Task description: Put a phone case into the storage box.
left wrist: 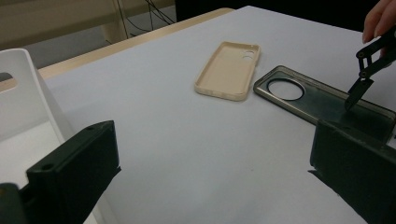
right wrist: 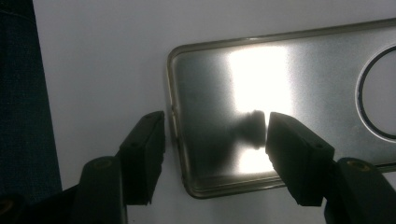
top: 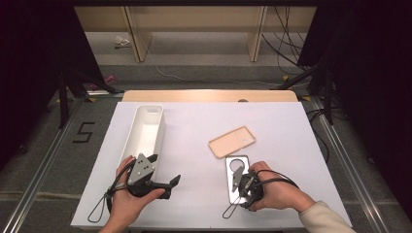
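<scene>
A smoky clear phone case (top: pixel 230 167) lies flat on the white table, its round camera hole at the far end. My right gripper (top: pixel 243 190) points down over its near end. In the right gripper view the right gripper (right wrist: pixel 215 135) is open and straddles the short rim of the clear case (right wrist: pixel 289 84), one jaw outside it and one over the inside, neither pad pressing. A beige phone case (top: pixel 232 141) lies inside-up just beyond. My left gripper (top: pixel 165 169) rests open and empty next to the bin; its view takes in the beige case (left wrist: pixel 229 70) and the clear case (left wrist: pixel 317 100).
A long white bin (top: pixel 160 131) stands at the table's left, its wall (left wrist: pixel 23 93) close to my left jaw. The white table top (top: pixel 204 121) ends in a wooden far edge. Stands and cables lie on the floor beyond.
</scene>
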{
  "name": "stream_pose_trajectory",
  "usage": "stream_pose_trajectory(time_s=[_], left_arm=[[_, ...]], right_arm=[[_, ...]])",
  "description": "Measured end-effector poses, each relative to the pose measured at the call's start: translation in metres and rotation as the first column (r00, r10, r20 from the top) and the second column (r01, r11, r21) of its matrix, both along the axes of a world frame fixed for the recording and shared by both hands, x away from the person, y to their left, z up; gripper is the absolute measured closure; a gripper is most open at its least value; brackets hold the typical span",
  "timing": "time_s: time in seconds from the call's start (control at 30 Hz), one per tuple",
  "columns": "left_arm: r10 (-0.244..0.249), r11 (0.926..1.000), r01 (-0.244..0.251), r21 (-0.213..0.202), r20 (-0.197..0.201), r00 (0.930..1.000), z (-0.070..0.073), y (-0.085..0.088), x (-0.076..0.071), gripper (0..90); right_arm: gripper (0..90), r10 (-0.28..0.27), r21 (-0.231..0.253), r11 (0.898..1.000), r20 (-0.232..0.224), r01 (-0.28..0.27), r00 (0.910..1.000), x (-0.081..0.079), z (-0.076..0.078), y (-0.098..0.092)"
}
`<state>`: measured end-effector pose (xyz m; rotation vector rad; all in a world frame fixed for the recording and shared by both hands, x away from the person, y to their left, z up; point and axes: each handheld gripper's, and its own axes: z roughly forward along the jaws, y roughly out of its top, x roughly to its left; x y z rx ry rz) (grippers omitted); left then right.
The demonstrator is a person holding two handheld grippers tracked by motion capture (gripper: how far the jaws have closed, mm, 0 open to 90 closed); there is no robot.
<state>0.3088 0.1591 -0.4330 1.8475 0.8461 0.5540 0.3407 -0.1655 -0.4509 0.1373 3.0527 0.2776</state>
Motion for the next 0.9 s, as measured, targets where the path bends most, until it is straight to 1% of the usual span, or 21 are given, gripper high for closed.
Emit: stream_pose_trajectory(time_s=[0.1,0.2,0.23,0.6,0.63,0.77,0.9], left_arm=[[-0.002,1.0000,0.002,0.001,0.000,1.0000,0.0001,0.0000,-0.0001,0.8],[-0.002,1.0000,0.002,0.000,0.000,1.0000,0.0002,-0.0001,-0.0002,0.8],[-0.002,1.0000,0.002,-0.001,0.001,1.0000,0.0002,-0.0001,-0.0002,0.8],[-0.004,1.0000,0.004,-0.001,0.000,1.0000,0.0001,-0.0004,-0.0002,0.8],[-0.004,1.0000,0.004,-0.001,0.000,1.0000,0.0001,-0.0005,-0.0002,0.9],[-0.005,1.0000,0.005,-0.002,0.000,1.0000,0.0000,-0.0007,-0.0003,0.8],[-0.006,1.0000,0.006,-0.002,0.001,1.0000,0.0001,-0.0008,-0.0003,0.8]], right_arm=[[42.2,0.005,0.009,1.000,0.001,-0.005,1.0000,-0.0002,0.0007,0.0013],[43.9,0.012,0.008,1.000,0.005,-0.012,0.9999,-0.0010,0.0003,0.0033],[44.1,0.014,-0.005,1.000,0.006,-0.014,0.9999,-0.0012,0.0006,0.0040],[48.2,0.025,-0.034,0.999,0.008,-0.025,0.9997,-0.0021,-0.0018,0.0060],[48.4,0.029,-0.045,0.999,0.013,-0.028,0.9995,-0.0021,-0.0017,0.0062],[50.5,0.029,-0.042,0.999,0.009,-0.028,0.9996,-0.0027,-0.0031,0.0070],[54.5,0.039,-0.056,0.998,0.006,-0.039,0.9992,-0.0043,-0.0026,0.0089]])
